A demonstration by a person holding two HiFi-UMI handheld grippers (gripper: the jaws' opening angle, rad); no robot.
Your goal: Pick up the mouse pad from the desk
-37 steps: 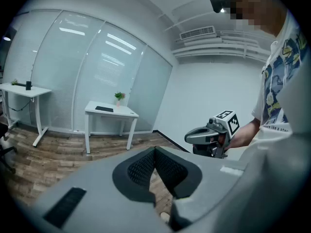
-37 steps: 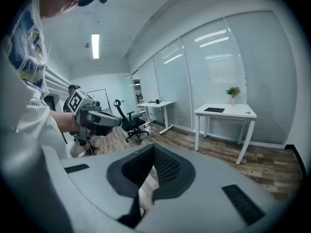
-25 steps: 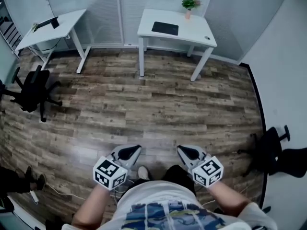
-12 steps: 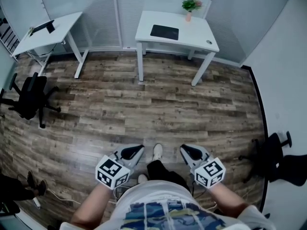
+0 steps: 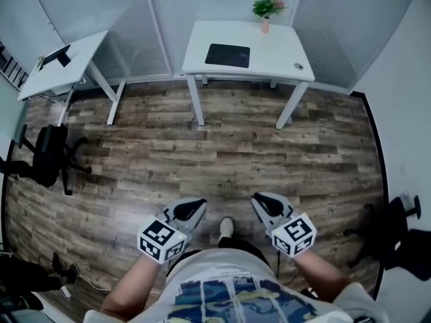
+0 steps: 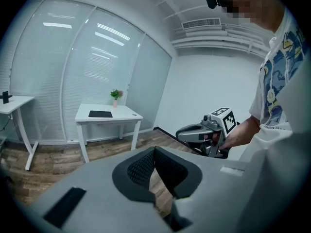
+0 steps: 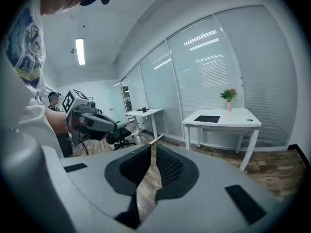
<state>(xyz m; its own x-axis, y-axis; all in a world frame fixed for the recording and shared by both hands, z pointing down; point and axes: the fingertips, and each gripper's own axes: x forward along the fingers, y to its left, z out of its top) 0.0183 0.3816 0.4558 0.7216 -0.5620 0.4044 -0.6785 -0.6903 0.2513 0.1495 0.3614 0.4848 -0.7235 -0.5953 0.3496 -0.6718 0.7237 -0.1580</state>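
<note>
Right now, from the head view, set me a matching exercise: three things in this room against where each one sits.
Things:
1. mouse pad
2. potted plant
3. black office chair

Places:
A. on the wood floor, at the left
B. at the back edge of the white desk
C. flat on that desk, left of its middle

Pairs: 1-C, 2-B, 3-A

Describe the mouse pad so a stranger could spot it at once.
Against the glass wall, find the white desk straight ahead, the one with a potted plant at its back edge. The mouse pad lies flat on its left half: the only black rectangle there, unlike the upright plant and the small disc at the right.
</note>
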